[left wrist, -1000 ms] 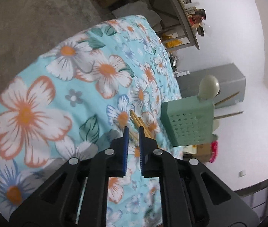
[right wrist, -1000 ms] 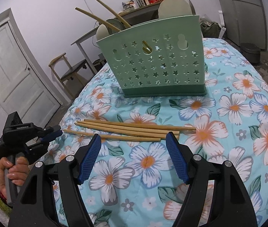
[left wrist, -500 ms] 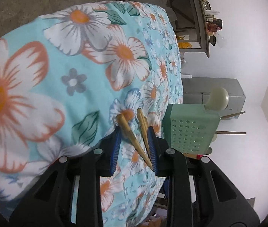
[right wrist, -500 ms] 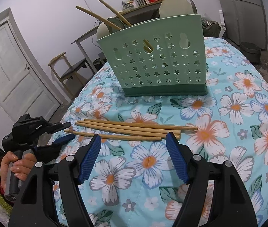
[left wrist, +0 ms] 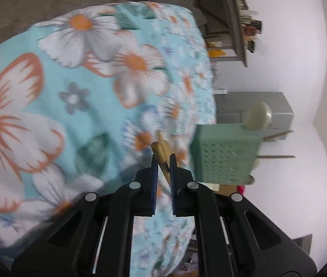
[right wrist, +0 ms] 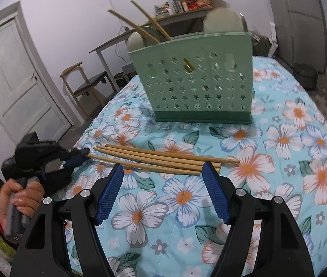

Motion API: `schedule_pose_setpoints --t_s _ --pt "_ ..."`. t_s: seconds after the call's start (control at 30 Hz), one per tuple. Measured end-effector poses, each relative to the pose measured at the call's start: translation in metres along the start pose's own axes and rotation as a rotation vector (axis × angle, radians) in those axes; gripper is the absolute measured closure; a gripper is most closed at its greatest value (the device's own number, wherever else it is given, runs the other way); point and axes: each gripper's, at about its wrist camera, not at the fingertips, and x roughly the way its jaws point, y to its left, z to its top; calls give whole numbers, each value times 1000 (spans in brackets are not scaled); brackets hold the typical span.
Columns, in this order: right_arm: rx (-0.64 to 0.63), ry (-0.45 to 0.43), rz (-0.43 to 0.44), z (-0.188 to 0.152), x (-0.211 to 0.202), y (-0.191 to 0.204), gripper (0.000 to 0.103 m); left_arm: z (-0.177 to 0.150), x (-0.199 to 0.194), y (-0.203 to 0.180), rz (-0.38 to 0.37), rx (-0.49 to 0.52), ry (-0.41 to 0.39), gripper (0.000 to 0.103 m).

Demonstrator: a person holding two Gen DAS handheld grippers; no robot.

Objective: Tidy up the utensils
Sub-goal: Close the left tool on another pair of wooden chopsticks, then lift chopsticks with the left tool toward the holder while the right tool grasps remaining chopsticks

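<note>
Chopstick (left wrist: 162, 161) end sits between closing left gripper (left wrist: 163, 161) jaws; right gripper (right wrist: 163, 173) jaws wide, empty

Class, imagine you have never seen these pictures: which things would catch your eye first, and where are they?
The green utensil holder stands at the far side of the flowered cloth, with chopsticks and spoons in it. Nearer, wooden chopsticks lie across the cloth; the left gripper is closing on the end of one.

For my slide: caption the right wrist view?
Open right claw hovers over chopsticks before green caddy.

Open cloth (right wrist: 279, 184) — caddy (right wrist: 200, 80) behind chopsticks (right wrist: 163, 159)
</note>
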Motion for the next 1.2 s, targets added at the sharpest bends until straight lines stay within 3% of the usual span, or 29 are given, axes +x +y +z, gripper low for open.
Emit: schedule_pose_setpoints --t_s 0.23,0.4,0.53,0.77,0.97,1.2 --pt "-218 -9 20 -9 0 46 36 -3 -20 -54 -127 179 -35 98" --pt "-393 -6 -21 -13 10 83 45 2 -56 -89 -208 305 -140 98" --pt "-514 -14 -70 -9 25 103 53 7 -88 -102 -208 382 -246 98" --pt "-745 7 -163 -5 70 135 68 16 -119 -94 -173 406 -344 98" --pt "-945 46 -249 -27 102 154 77 24 -126 -77 -151 381 -356 98" --pt "-1048 66 -310 -44 117 165 84 35 -127 -64 -143 354 -362 98"
